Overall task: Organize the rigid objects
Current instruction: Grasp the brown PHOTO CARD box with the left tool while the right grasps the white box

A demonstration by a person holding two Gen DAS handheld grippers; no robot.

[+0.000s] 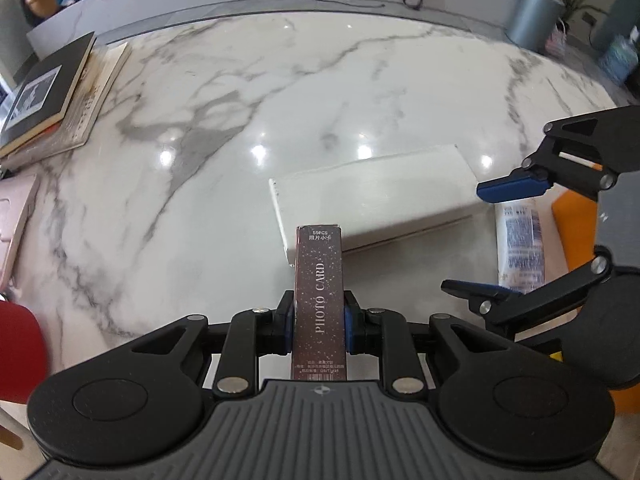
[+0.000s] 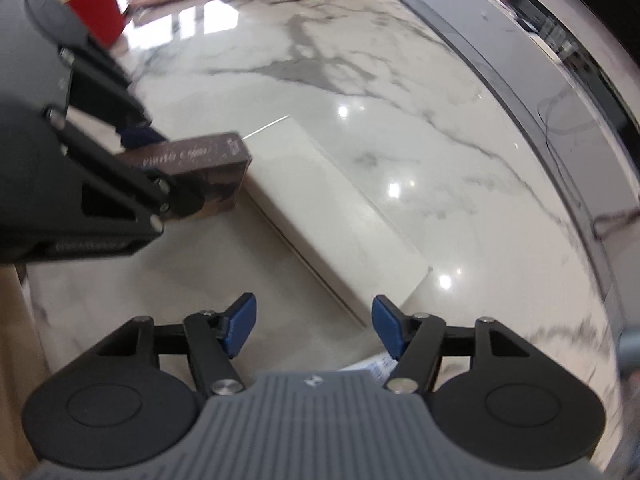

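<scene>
**Q:** State of each gripper?

**A:** The left gripper is clamped on the card box, pads on its two long sides. The box's long axis runs straight ahead, toward 12 o'clock in the left wrist view, held clear of the table. The right gripper is spread wide and carries nothing.

**Q:** Where does the white box lie?

**A:** The white box lies flat on the table, just beyond the card box's tip, at 12 to 1 o'clock from the left gripper. Its long axis runs crosswise, roughly 8 to 2 o'clock. From the right gripper it sits directly ahead at 12 o'clock, its near end just past the fingertips.

**Q:** Which gripper is nearer?

**A:** Judged from both views, the right. A tube lies at 3 o'clock.
</scene>
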